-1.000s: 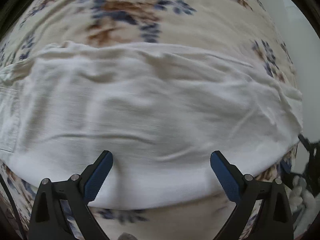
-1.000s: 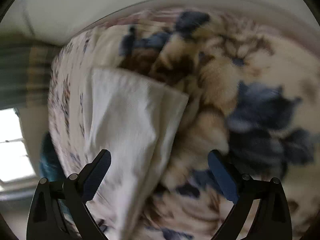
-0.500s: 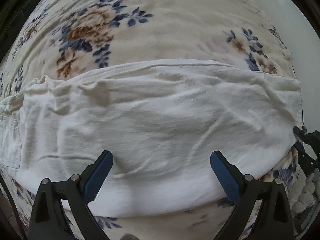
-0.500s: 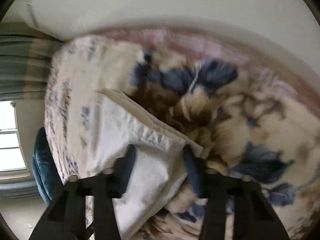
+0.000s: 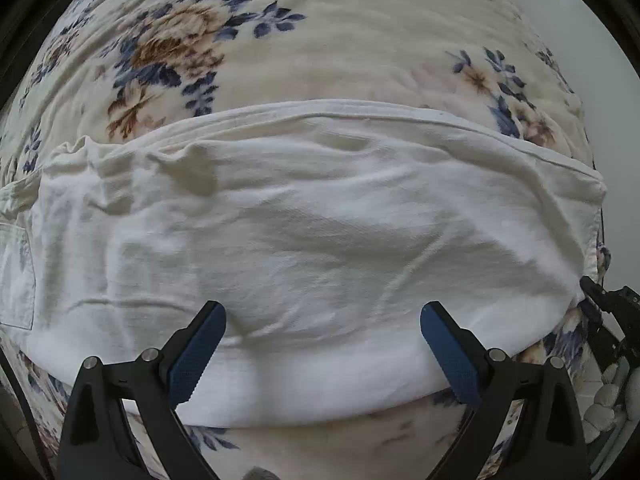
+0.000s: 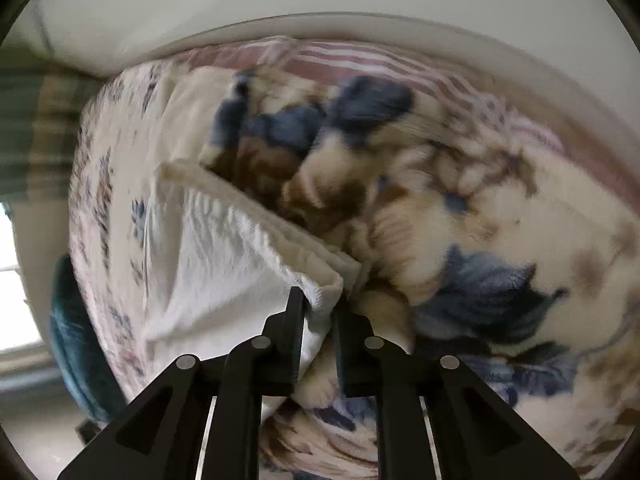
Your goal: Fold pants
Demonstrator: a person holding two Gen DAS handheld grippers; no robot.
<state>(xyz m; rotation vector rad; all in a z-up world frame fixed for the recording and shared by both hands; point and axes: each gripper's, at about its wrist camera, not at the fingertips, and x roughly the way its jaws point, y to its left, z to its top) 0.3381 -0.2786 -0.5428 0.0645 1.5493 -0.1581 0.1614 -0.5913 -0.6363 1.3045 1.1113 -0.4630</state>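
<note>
one pair of white pants (image 5: pixel 304 240) is lying across a floral blanket (image 5: pixel 340 56) on a bed, stretching from the left edge of the left wrist view to the right, folded lengthwise so one seamed edge is running along the far side. one patch pocket (image 5: pixel 16 276) is showing at the far left. the left tool (image 5: pixel 322 344) is hovering over the near edge of the pants with its two blue-padded fingers (image 5: pixel 196 354) spread wide and gripping nothing. in the right wrist view, the right tool (image 6: pixel 320 312) is standing with its two black fingers (image 6: pixel 292 332) drawn close together, pinching one hemmed corner of the pants (image 6: pixel 224 256) between them. the blanket (image 6: pixel 460 240) is filling the right side of that view, blurred, with one striped sheet (image 6: pixel 360 60) showing past it. one teal object (image 6: pixel 76 340) is sitting beside the bed at the left; what it is cannot be told.
</note>
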